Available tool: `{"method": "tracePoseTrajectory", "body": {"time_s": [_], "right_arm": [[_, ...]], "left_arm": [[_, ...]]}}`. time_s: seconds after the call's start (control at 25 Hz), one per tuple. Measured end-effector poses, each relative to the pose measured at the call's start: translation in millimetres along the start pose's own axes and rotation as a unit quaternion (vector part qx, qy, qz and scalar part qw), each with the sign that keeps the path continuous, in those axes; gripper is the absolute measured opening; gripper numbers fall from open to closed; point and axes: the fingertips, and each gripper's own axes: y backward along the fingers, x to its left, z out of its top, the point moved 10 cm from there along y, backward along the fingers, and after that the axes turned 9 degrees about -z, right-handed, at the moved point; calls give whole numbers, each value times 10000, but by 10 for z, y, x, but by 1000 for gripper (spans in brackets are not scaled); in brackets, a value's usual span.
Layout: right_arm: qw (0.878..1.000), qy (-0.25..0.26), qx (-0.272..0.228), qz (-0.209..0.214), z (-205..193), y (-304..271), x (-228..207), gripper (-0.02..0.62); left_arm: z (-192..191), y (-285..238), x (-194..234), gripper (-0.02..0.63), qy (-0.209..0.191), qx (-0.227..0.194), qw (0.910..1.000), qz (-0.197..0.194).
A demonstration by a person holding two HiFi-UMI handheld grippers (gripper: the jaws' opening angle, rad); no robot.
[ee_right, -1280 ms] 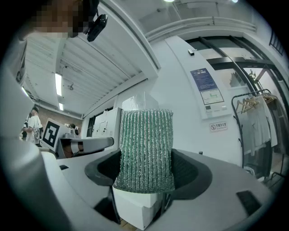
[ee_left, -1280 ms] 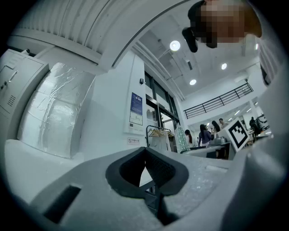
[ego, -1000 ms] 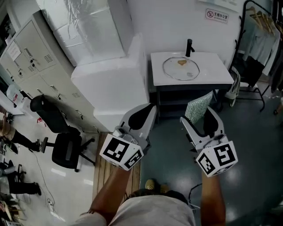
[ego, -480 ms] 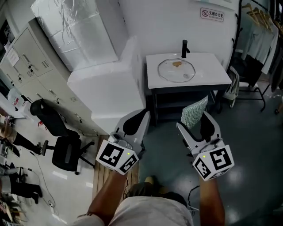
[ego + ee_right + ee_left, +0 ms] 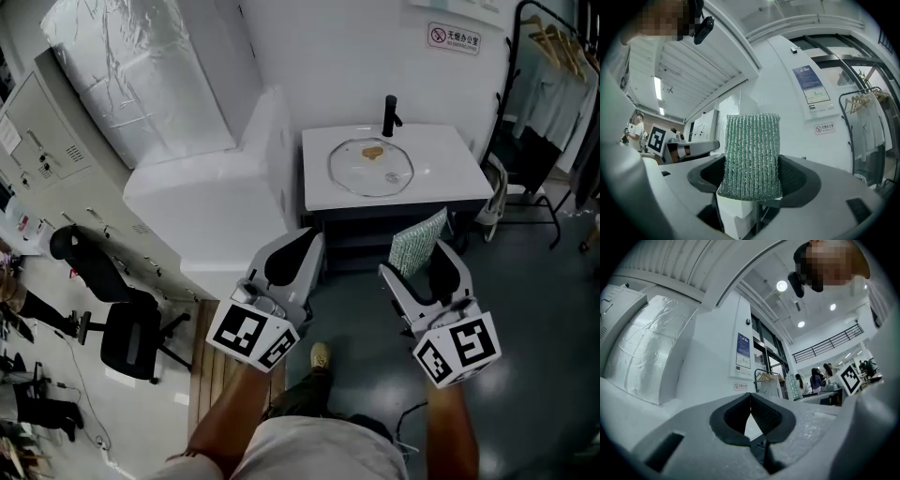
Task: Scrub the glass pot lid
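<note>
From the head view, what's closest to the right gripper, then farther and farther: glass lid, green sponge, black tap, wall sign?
1. Green sponge, clamped in the right gripper.
2. Glass lid, ahead on the white sink.
3. Black tap, behind the lid.
4. Wall sign, highest, on the wall.

We find the dark floor (image 5: 525, 281) ahead of the white worktop (image 5: 450, 178) open, giving a straight approach to its front edge. The worktop's right and front margins are bare. The glass pot lid (image 5: 370, 167) takes up its middle, and a black faucet (image 5: 390, 114) stands at the rear by the wall. A large white block (image 5: 206, 206) stands just beside the left side, and a clothes rack (image 5: 544, 122) with hanging garments crowds the right.
</note>
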Motion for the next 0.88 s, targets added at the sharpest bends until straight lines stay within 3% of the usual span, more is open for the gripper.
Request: {"method": "tracePoseTrajectory", "body": {"time_s": [0.52,0.88], "right_arm": [[9985,249,222,-436,-136,-1706,-627,333],[9972,291,480,-488,-251,-2468,-959,333]], "left_arm": [[-572,-1255,1526,17,382,51,9992,-69],[-994,-1867,2204,17,690,391,9968,73]]}}
